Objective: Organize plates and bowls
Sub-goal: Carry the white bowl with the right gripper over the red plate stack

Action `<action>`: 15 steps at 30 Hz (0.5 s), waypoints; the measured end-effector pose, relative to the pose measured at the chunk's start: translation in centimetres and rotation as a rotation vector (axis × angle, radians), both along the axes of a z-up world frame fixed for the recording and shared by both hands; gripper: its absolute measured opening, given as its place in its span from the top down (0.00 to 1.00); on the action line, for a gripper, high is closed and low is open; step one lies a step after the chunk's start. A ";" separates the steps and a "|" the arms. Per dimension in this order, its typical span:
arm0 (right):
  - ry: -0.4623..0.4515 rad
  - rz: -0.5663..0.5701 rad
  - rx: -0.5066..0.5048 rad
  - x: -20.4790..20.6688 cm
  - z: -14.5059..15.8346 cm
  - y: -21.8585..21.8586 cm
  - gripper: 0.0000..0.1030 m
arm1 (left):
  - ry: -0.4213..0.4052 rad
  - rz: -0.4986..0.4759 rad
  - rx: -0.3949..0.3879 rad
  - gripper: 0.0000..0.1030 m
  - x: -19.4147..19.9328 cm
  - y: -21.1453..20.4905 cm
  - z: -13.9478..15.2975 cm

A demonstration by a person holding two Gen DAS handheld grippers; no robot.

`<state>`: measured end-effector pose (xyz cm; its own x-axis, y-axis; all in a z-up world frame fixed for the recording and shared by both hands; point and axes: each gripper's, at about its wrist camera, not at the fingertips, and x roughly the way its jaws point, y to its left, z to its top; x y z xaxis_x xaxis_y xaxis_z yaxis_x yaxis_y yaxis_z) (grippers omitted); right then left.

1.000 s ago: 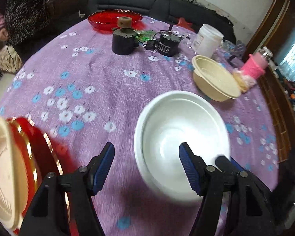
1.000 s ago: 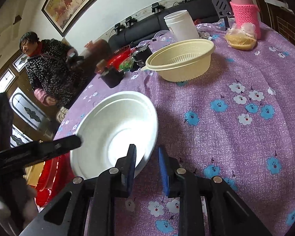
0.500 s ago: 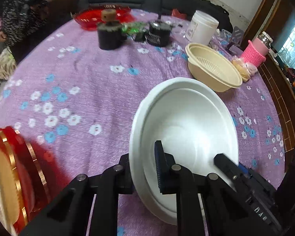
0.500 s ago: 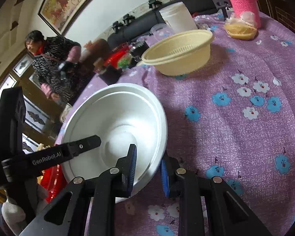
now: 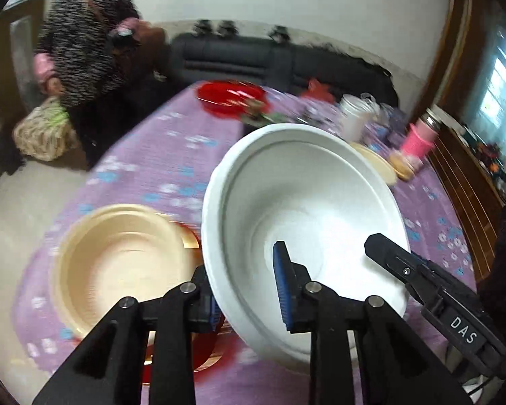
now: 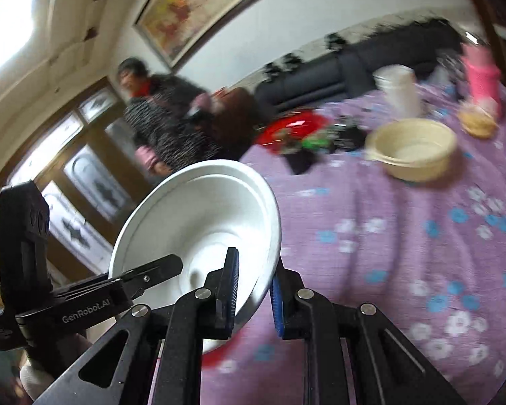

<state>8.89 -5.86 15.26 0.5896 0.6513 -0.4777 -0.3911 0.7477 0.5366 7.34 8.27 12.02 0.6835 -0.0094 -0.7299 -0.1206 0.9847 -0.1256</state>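
A large white bowl [image 5: 307, 202] is lifted and tilted above the purple flowered table. My left gripper [image 5: 248, 290] is shut on its near-left rim. My right gripper [image 6: 254, 290] is shut on the opposite rim of the same white bowl [image 6: 199, 226]. In the left wrist view the right gripper's finger shows at the bowl's right rim. A cream plate [image 5: 121, 263] lies on a red gold-edged plate [image 5: 192, 239] just left of and below the bowl. A cream strainer bowl [image 6: 411, 148] stands farther back on the table.
A red dish [image 5: 231, 96], a white jar [image 5: 356, 119], a pink-sleeved bottle [image 5: 418, 138], a small dish of food [image 6: 477, 121] and dark objects [image 6: 340, 135] stand at the table's far side. A person [image 5: 84, 50] stands by the far left edge. A black sofa [image 5: 270, 64] is behind.
The left gripper closed on the bowl's rim. Both grippers lifted and tilted the white bowl and carried it left, over toward the cream plate on the red plate.
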 end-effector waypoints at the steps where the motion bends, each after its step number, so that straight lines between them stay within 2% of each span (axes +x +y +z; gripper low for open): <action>1: -0.014 0.026 -0.020 -0.2 0.7 1.8 0.81 | -0.007 0.023 0.008 0.76 -0.7 1.2 0.2; 4: -0.024 0.089 -0.047 -0.3 1.7 5.8 0.81 | -0.004 0.088 0.038 0.76 -2.0 4.6 0.2; 8: -0.020 0.154 -0.086 -0.1 2.0 11.1 0.81 | 0.044 0.165 0.062 0.76 -2.3 8.6 -1.2; 12: 0.016 0.180 -0.128 0.6 0.7 14.8 0.82 | 0.088 0.198 0.087 0.76 -1.5 10.6 -3.1; 15: 0.039 0.175 -0.160 1.4 -0.4 16.0 0.83 | 0.106 0.192 0.107 0.76 -0.8 11.3 -4.1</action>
